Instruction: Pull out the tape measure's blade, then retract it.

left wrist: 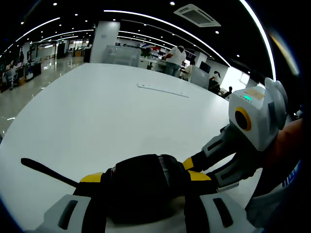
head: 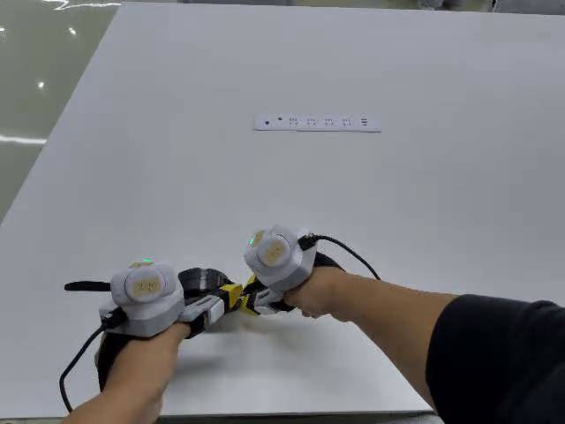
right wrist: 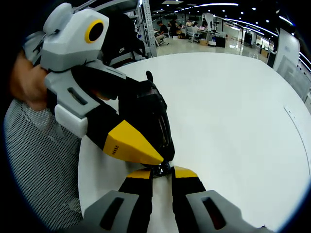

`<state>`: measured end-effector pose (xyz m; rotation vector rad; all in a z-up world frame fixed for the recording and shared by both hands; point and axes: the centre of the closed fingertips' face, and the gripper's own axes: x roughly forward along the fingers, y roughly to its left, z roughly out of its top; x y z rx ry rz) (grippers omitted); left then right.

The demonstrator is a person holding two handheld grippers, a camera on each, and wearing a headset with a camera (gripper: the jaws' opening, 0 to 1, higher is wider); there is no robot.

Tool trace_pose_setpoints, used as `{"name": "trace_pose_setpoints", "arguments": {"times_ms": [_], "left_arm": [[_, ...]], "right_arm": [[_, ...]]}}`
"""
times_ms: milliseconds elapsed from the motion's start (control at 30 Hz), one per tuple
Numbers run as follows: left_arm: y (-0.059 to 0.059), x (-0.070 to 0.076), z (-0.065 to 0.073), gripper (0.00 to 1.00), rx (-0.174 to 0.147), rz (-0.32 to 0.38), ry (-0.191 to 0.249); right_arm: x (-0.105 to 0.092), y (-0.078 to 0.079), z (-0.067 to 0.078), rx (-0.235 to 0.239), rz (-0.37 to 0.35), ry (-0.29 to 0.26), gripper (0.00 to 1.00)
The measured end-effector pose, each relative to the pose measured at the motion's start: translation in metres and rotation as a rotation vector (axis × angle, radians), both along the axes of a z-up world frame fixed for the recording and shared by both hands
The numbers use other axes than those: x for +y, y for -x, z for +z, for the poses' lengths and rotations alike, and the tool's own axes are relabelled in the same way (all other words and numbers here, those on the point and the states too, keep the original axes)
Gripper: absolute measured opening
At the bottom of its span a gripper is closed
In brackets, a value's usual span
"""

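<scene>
The black tape measure [head: 203, 281] lies near the white table's front edge, its black strap [head: 86, 286] trailing left. My left gripper [head: 218, 297] is shut on its case [left wrist: 143, 184], one yellow fingertip on each side. My right gripper [head: 248, 297] comes in from the right [left wrist: 228, 150] and meets the case's front. In the right gripper view my right gripper [right wrist: 161, 173] is shut on the blade's end tab [right wrist: 161, 168], right against the case [right wrist: 146, 111]. No length of blade shows between tab and case.
A white power strip [head: 318, 123] lies flat mid-table, far beyond the grippers [left wrist: 163, 90]. The white table [head: 397, 203] stretches wide around it. Its front edge runs just below my hands. People stand at the far end of the room [left wrist: 175, 58].
</scene>
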<state>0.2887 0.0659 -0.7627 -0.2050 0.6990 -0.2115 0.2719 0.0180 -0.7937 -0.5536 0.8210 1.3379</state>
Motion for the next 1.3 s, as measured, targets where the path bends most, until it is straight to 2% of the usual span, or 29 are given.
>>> {"name": "trace_pose_setpoints", "arguments": {"times_ms": [233, 300, 367, 400, 500, 700, 1033, 1300], "left_arm": [[0.0005, -0.0005, 0.0002, 0.60, 0.000, 0.000, -0.001], [0.0004, -0.0004, 0.0002, 0.60, 0.001, 0.000, 0.002], [0.0005, -0.0007, 0.0004, 0.60, 0.001, -0.002, 0.000], [0.0007, -0.0010, 0.0000, 0.60, 0.001, -0.008, -0.005], [0.0005, -0.0009, -0.0007, 0.60, 0.001, -0.007, -0.006], [0.0010, -0.0013, -0.0003, 0.60, 0.002, -0.006, -0.007], [0.0011, -0.0017, -0.0011, 0.61, 0.015, -0.007, -0.011], [0.0010, -0.0016, -0.0007, 0.62, 0.015, -0.005, -0.011]], "right_arm": [[0.0004, 0.0005, -0.0010, 0.000, 0.024, 0.018, 0.10], [0.0002, 0.0002, -0.0008, 0.030, 0.001, -0.002, 0.10], [0.0007, 0.0017, -0.0003, 0.010, 0.031, 0.004, 0.10], [0.0015, 0.0025, -0.0006, -0.007, 0.056, 0.024, 0.10], [0.0027, 0.0028, -0.0015, -0.020, 0.078, 0.044, 0.10], [0.0008, 0.0018, -0.0015, -0.021, 0.060, 0.022, 0.10], [0.0013, 0.0015, -0.0023, -0.052, 0.053, 0.030, 0.12], [0.0007, 0.0004, -0.0023, -0.055, 0.041, 0.041, 0.12]]}}
